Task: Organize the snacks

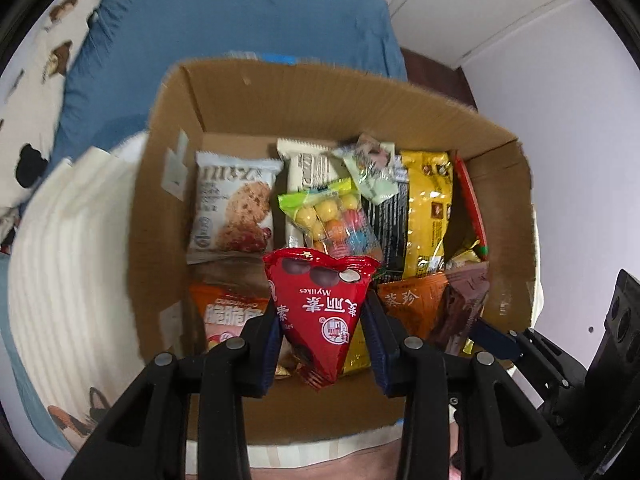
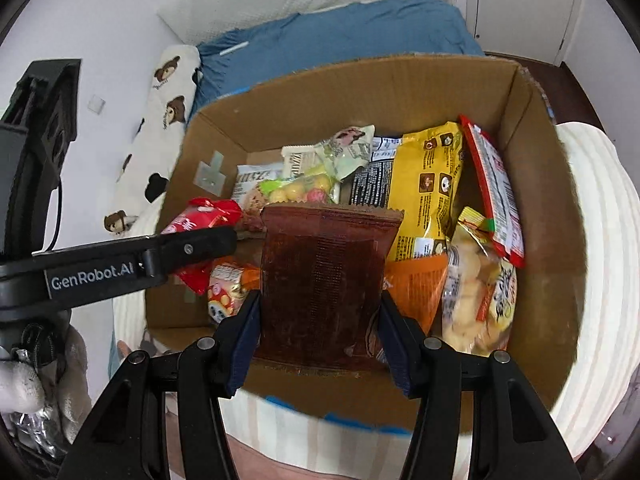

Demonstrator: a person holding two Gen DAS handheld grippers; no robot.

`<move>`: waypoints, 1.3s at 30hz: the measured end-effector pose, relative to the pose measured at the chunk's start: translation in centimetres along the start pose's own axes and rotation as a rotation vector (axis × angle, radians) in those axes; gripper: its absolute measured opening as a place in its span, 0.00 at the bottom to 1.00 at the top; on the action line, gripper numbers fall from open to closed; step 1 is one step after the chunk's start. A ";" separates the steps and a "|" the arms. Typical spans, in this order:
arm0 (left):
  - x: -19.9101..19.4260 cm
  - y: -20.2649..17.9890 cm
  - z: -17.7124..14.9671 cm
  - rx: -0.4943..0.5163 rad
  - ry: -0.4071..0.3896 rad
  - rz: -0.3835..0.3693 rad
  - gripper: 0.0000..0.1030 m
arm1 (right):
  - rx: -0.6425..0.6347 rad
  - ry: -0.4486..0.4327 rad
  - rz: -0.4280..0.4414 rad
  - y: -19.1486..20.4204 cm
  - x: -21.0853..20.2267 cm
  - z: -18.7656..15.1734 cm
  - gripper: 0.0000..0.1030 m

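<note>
A cardboard box [image 1: 168, 184] holds several snack packs. My left gripper [image 1: 322, 344] is shut on a red triangular Mylikes chocolate pack [image 1: 320, 304], held over the box's near side. My right gripper [image 2: 320, 340] is shut on a brown flat snack pack [image 2: 320, 280], held upright over the near middle of the box [image 2: 552, 240]. The left gripper also shows in the right wrist view [image 2: 192, 248] with the red pack [image 2: 200, 216]. In the box lie a cookie pack [image 1: 236, 208], a bag of coloured balls [image 1: 332, 212] and a yellow bag [image 1: 428, 208].
The box sits on a cream ribbed cushion [image 1: 68, 264] on a bed with a blue pillow [image 1: 240, 20] and a bear-print pillow [image 1: 36, 80]. White wall and cupboard doors [image 1: 500, 8] stand to the right. A red-edged pack [image 2: 496, 192] leans on the box's right side.
</note>
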State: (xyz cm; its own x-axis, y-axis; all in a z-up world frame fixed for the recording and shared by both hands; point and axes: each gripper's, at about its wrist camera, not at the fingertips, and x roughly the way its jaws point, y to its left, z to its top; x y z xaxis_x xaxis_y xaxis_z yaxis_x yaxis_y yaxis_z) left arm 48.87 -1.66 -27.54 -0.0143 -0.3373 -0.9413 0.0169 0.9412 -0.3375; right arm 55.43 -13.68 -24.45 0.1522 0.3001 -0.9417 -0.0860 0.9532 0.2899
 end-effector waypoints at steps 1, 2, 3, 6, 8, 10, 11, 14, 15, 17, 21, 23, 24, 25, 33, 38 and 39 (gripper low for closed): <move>0.5 0.0 0.2 -0.001 0.019 -0.001 0.34 | 0.007 0.014 0.004 -0.2 0.5 0.3 0.57; 1.1 0.0 0.3 0.001 0.043 0.002 0.34 | 0.012 0.025 0.005 -0.3 1.1 0.6 0.58; 1.8 0.1 0.3 -0.002 0.066 0.014 0.34 | 0.009 0.042 0.004 -0.3 1.7 0.8 0.58; 2.9 0.8 0.4 -0.043 0.093 0.041 0.38 | 0.009 0.106 -0.032 -0.7 3.6 1.3 0.73; 2.8 0.8 0.2 -0.038 0.073 0.074 0.57 | 0.001 0.102 -0.079 -1.0 3.9 1.5 0.92; 2.6 0.9 0.1 -0.032 0.053 0.091 0.78 | 0.016 0.108 -0.074 -1.3 4.0 1.5 0.92; 2.4 0.8 -0.1 -0.029 0.045 0.095 0.81 | 0.017 0.106 -0.079 -1.5 4.0 1.5 0.92; 1.9 0.9 -0.5 -0.026 0.039 0.097 0.81 | 0.014 0.117 -0.098 -1.7 3.9 1.4 0.92; 1.8 0.9 -0.7 -0.025 0.038 0.105 0.81 | 0.016 0.120 -0.100 -1.8 3.8 1.4 0.92; 1.5 0.8 -1.0 -0.021 0.033 0.110 0.88 | 0.018 0.118 -0.111 -2.0 3.7 1.4 0.92; 0.8 0.5 -1.9 -0.019 0.010 0.119 0.92 | 0.021 0.106 -0.125 -2.1 3.2 1.2 0.95; 0.2 0.2 -2.5 -0.014 -0.004 0.123 0.92 | 0.019 0.096 -0.128 -2.0 2.7 1.0 0.95; -0.2 0.2 -2.8 -0.013 -0.008 0.122 0.92 | 0.020 0.091 -0.129 -2.1 2.0 0.7 0.95; -0.3 -0.1 -2.6 -0.013 -0.013 0.124 0.92 | 0.020 0.083 -0.128 -2.2 1.6 0.6 0.95; -4.0 -1.7 -4.8 0.008 -0.135 0.154 0.92 | 0.023 0.000 -0.145 -2.5 -2.5 -1.3 0.95; -7.3 -2.4 -7.5 0.013 -0.244 0.177 0.92 | 0.022 -0.090 -0.159 -2.4 -6.1 -3.7 0.95; -8.1 -2.6 -8.3 0.015 -0.272 0.184 0.92 | 0.023 -0.107 -0.158 -2.4 -6.8 -4.1 0.95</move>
State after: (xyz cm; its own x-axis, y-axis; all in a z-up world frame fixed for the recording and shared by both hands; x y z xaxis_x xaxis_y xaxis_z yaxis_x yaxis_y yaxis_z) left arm 40.60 -1.17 -19.00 0.2580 -0.1568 -0.9533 0.0089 0.9871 -0.1599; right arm 50.54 -18.13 -19.47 0.2658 0.1477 -0.9526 -0.0308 0.9890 0.1448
